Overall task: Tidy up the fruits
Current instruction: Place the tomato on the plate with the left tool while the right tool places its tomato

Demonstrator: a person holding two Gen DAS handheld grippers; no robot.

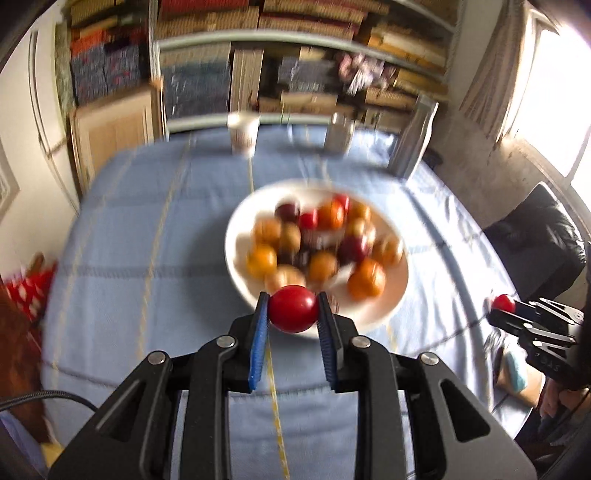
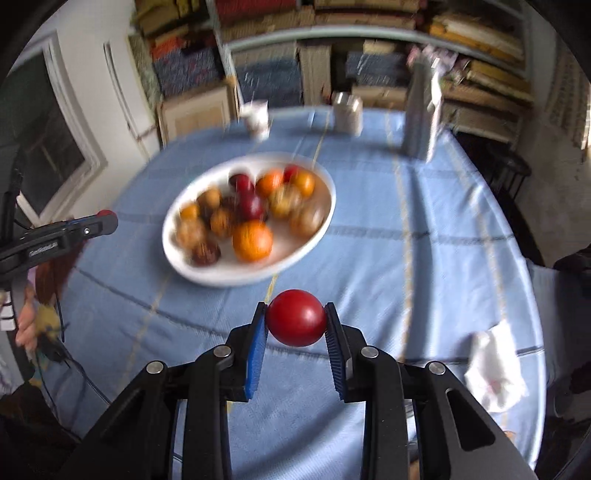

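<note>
1. The jaws of the left gripper (image 1: 293,312) are closed on a round red fruit (image 1: 293,309), which is pinched between the two blue pads at their tips.
2. The jaws of the right gripper (image 2: 295,319) grip a second red fruit (image 2: 295,317) in the same way, each blue pad pressing one side of it.
3. In the left wrist view, the left gripper's fruit sits just in front of the near rim of a white plate (image 1: 391,295), above the blue tablecloth (image 1: 129,240).
4. The plate holds a heap of fruits (image 1: 321,243): orange, dark red and brownish ones, all blurred.
5. In the right wrist view, the right gripper's fruit is over bare cloth, near the plate's near rim but apart from it, with the plate (image 2: 207,273) ahead and to the left.
6. Each camera catches the other gripper at the edge of its picture, a red fruit showing at its tip: the right one at the far right of the left view, the left one at the far left of the right view.
7. At the far edge of the table stand a white cup (image 1: 243,134), a metal can (image 1: 338,134) and a tall metal container (image 1: 413,136).
8. A crumpled white cloth (image 2: 495,369) lies on the table's right side in the right wrist view.
9. Shelves stacked with books (image 1: 314,22) fill the wall behind the table.
</note>
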